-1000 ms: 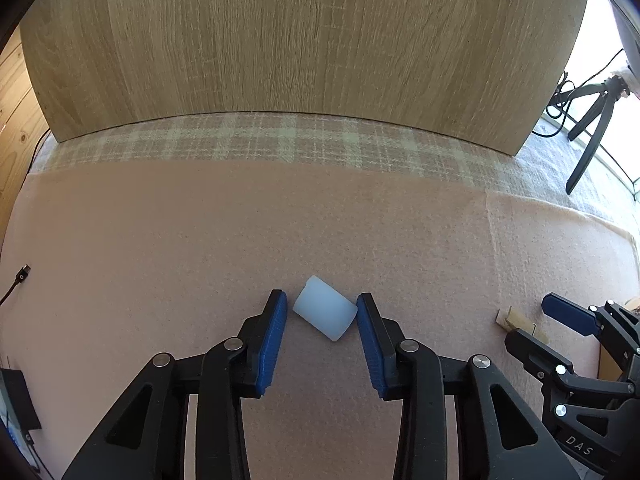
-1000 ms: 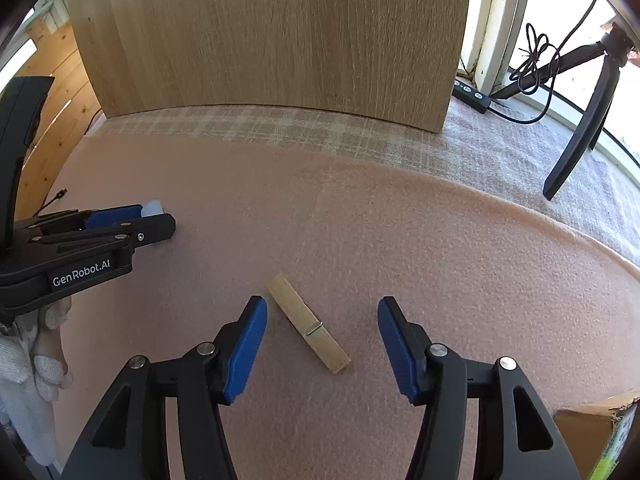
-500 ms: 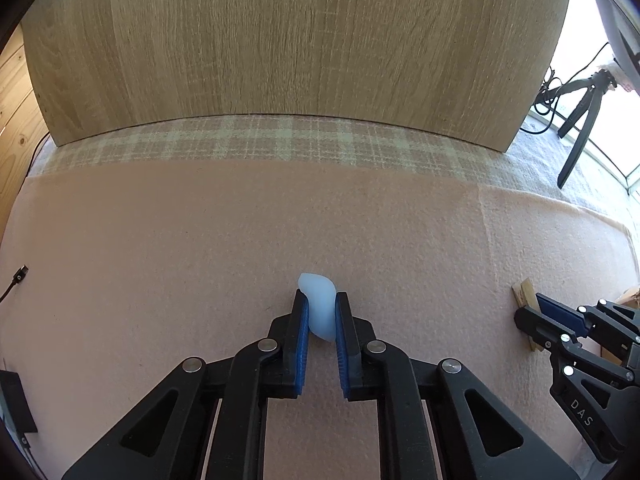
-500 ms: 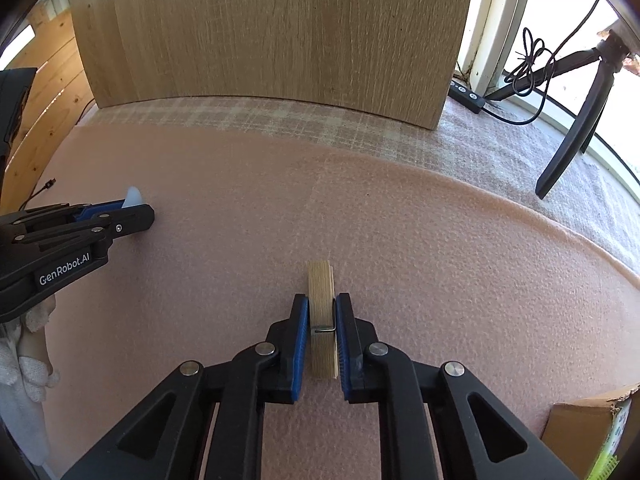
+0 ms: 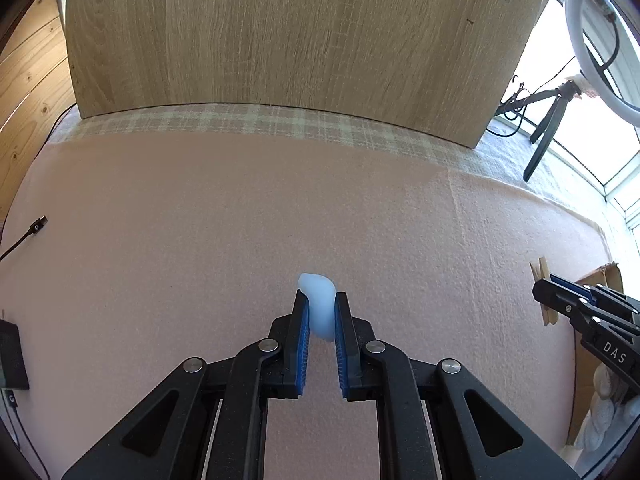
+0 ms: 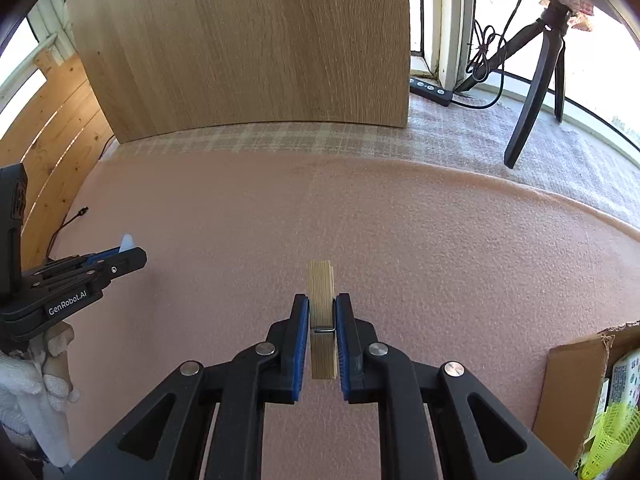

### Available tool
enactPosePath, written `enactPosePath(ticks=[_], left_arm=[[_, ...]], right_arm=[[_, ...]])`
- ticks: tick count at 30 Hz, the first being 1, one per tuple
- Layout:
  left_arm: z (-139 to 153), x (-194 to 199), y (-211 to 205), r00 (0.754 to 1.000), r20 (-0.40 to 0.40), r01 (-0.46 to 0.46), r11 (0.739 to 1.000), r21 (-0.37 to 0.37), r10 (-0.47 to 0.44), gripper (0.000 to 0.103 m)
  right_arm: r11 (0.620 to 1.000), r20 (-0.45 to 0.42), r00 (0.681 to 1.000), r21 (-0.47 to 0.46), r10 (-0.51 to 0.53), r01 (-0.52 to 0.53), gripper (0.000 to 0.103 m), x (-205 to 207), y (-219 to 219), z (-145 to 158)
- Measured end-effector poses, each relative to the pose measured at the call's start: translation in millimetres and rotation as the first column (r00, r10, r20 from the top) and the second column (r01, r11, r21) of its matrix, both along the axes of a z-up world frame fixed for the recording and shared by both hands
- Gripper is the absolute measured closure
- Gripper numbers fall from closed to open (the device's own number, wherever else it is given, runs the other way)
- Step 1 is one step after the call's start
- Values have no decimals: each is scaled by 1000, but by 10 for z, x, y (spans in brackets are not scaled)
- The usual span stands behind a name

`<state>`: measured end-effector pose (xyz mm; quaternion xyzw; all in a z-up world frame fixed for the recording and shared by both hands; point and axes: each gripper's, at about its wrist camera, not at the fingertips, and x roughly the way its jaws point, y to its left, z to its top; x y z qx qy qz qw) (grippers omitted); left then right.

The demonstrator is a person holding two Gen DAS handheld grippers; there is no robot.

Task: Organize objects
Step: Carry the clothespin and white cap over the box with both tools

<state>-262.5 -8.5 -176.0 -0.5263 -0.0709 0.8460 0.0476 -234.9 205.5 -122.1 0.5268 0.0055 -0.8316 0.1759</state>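
Both grippers are the same build: chunky black plastic linkage arms with round silver pivot screws and ribbed blue pads on the inner faces of the fingers. The left gripper [image 5: 321,312] has "GenRobot.AI" printed in white on its side, the right gripper [image 6: 322,316] has "DAS". White knit gloves on both hands, left hand [image 6: 28,376] and right hand [image 5: 612,400].

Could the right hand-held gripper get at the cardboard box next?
Probably yes: the pink mat between the right hand-held gripper and the cardboard box is bare, though it is shut on the wooden clothespin.
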Motion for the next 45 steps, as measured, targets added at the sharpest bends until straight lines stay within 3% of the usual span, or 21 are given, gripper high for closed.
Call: enactPosePath(ticks=[9, 22, 30, 38, 45], left_arm=[[520, 554, 229, 994, -79, 84, 996, 38, -81, 91], [1066, 1155, 1171, 950, -159, 288, 953, 98, -270, 91], [1011, 1415, 2067, 902, -140, 426, 894, 135, -409, 91], [873, 1628, 2903, 842, -116, 539, 828, 155, -527, 91], [746, 1697, 3347, 816, -96, 578, 806, 127, -570, 91]], right_arm=[[990, -52, 995, -116, -88, 82, 91, 553, 555, 496], [960, -134, 954, -116, -269, 254, 91, 1518, 1499, 871], [926, -118, 920, -109, -373, 361, 91, 1958, 2108, 814], [898, -94, 894, -86, -439, 432, 91, 2146, 2561, 662], [897, -68, 895, -87, -440, 434, 91, 2098, 2756, 552]])
